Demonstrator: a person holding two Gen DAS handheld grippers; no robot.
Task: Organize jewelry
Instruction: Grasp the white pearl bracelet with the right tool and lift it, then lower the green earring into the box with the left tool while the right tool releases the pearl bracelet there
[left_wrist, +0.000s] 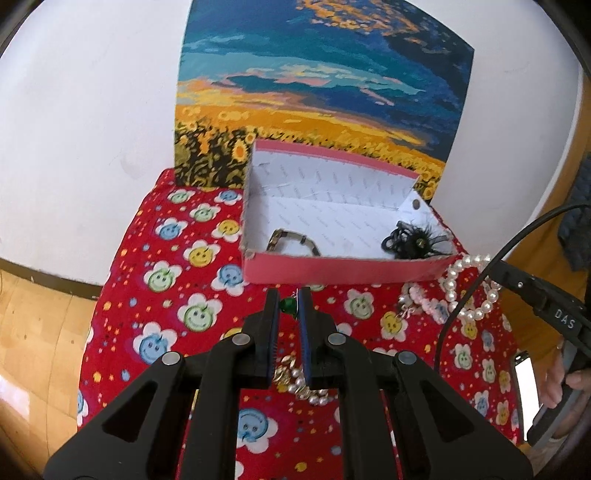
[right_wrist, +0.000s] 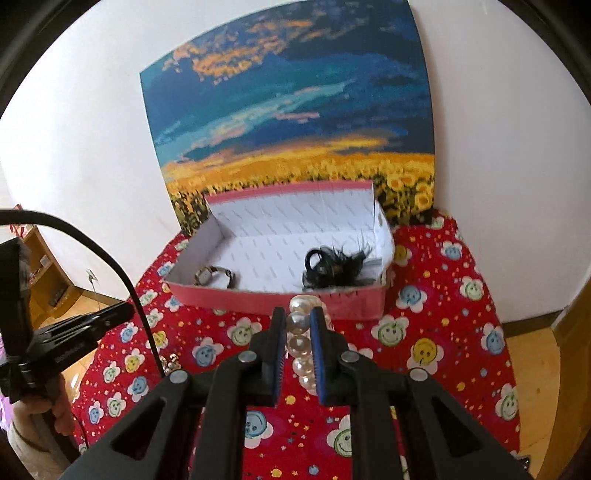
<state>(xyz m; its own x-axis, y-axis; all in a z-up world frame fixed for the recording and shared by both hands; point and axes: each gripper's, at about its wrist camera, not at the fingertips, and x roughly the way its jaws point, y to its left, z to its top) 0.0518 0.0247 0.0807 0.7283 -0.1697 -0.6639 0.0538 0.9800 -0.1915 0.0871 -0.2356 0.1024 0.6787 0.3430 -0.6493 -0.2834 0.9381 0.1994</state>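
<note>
**Both tongs loaded, box in front**

Left tongs (left_wrist: 289, 308): clamped on a small green-stone earring (left_wrist: 288, 305), held near the tips, just below the near wall of the pink box (left_wrist: 343, 267) at frame centre. Under the tongs, lower centre, a gold-and-pearl piece (left_wrist: 301, 382) lies on the tabletop cloth (left_wrist: 166, 295), partly hidden by the fingers.

Right tongs (right_wrist: 298, 330): closed on a pearl bracelet (right_wrist: 302, 345); big beads run in a line between the two fingers, topmost bead just short of the box's near wall (right_wrist: 280, 299) in the right wrist view.

Box: open, white printed lining, centre of both frames, backed against a sunflower painting (left_wrist: 321, 81) leaning on the white wall. Inside: a wristwatch (left_wrist: 291, 240) at the left end, a black feathered hair tie (left_wrist: 413, 240) at the right end, well apart.

In the left view, right of centre, just past the box's right corner: the same pearl bracelet (left_wrist: 471, 284) shows as a loop, with a pink-white lace piece (left_wrist: 424, 304) touching it on the cloth.

Cloth is red with smiley flowers. Black cable (right_wrist: 110, 266) arcs across the left of the right view.
</note>
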